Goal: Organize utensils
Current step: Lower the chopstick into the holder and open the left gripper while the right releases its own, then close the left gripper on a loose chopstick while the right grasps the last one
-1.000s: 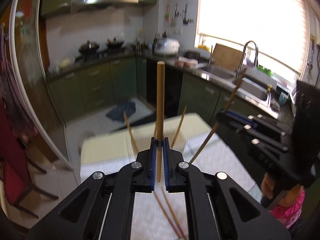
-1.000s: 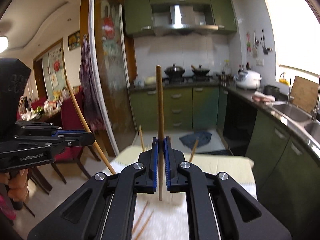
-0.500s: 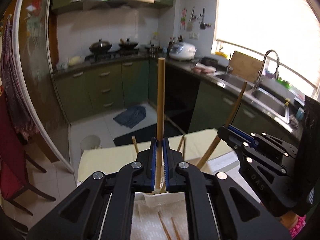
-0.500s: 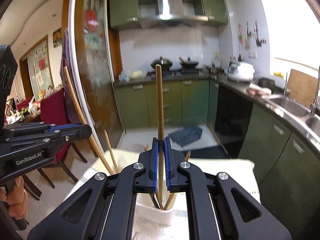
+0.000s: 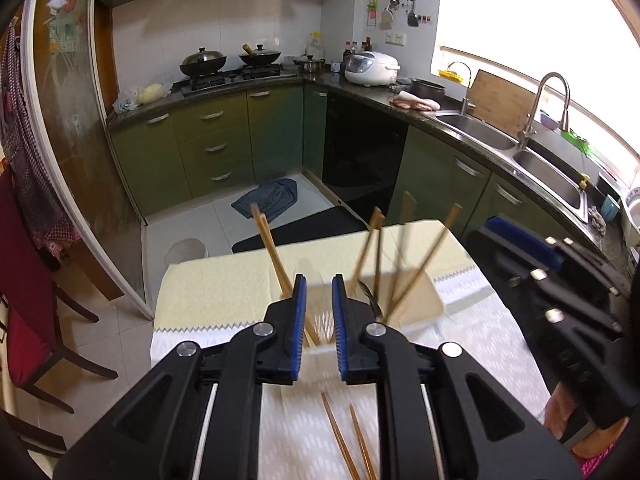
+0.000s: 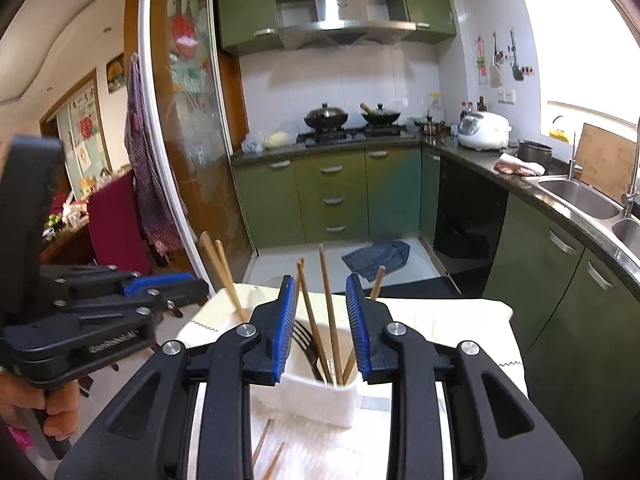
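Both grippers point level over the table, the left gripper [image 5: 319,312] and right gripper [image 6: 322,320] each with jaws spread and empty. Chopsticks [image 6: 329,312] lean upright inside the white holder [image 6: 320,400] just ahead; two more chopsticks [image 5: 348,440] lie flat on the cloth [image 5: 480,340].

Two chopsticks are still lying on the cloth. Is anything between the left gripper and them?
Nothing visible blocks them. The left gripper, jaws open and empty, hangs above the white utensil holder; the two loose chopsticks lie on the bare tablecloth, nearer the camera than the holder. The right gripper is off to the side.
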### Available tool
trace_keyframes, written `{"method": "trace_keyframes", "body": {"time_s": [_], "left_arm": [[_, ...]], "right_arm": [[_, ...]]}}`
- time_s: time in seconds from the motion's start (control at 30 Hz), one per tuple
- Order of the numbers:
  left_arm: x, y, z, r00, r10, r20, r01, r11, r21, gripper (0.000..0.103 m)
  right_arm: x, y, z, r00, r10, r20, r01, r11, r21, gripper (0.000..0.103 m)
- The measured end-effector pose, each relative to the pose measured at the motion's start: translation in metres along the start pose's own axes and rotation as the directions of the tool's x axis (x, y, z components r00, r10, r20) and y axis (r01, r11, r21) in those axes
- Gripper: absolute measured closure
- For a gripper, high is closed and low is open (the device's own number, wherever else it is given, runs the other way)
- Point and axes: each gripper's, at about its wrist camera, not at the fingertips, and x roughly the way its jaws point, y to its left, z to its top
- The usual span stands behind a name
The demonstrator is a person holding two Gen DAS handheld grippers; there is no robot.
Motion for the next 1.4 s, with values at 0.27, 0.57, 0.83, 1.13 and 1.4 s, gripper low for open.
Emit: {"method": "trace_keyframes", "body": {"time_s": [0.27,0.57,0.83,1.13,1.4], "left_arm": [[0.023,-0.012,-0.089,0.945,0.008,-0.328,-0.006,1.0,0.006,0.083],[0.088,-0.021,-0.154,0.856,-0.036,-0.515,-0.013,0.996,-0.091,0.083],[0.123,-0.025,-0.157,0.829,-0.005,-0.559,-0.071,0.991,-0.115,0.083],[0.131,-0.032,-0.164,0.811,0.027,-0.585,-0.079,0.995,-0.064,0.093],[0.104,0.0,-0.188,0.804,0.021,-0.594,-0.071,0.996,-0.061,0.096]], "right_arm": [[-0.062,-0.02,-0.079,0.993,-0.021,-0.112,0.023,1.0,0.016,0.072],[-0.089,-0.061,-0.16,0.98,-0.027,-0.198,0.053,0.99,0.128,0.072],[-0.099,-0.084,-0.177,0.977,-0.031,-0.213,0.067,0.984,0.166,0.071],[-0.083,-0.066,-0.177,0.966,0.002,-0.26,0.037,0.989,0.145,0.066],[-0.021,-0.013,-0.196,0.9,0.081,-0.429,-0.053,0.996,0.077,0.066]]}}
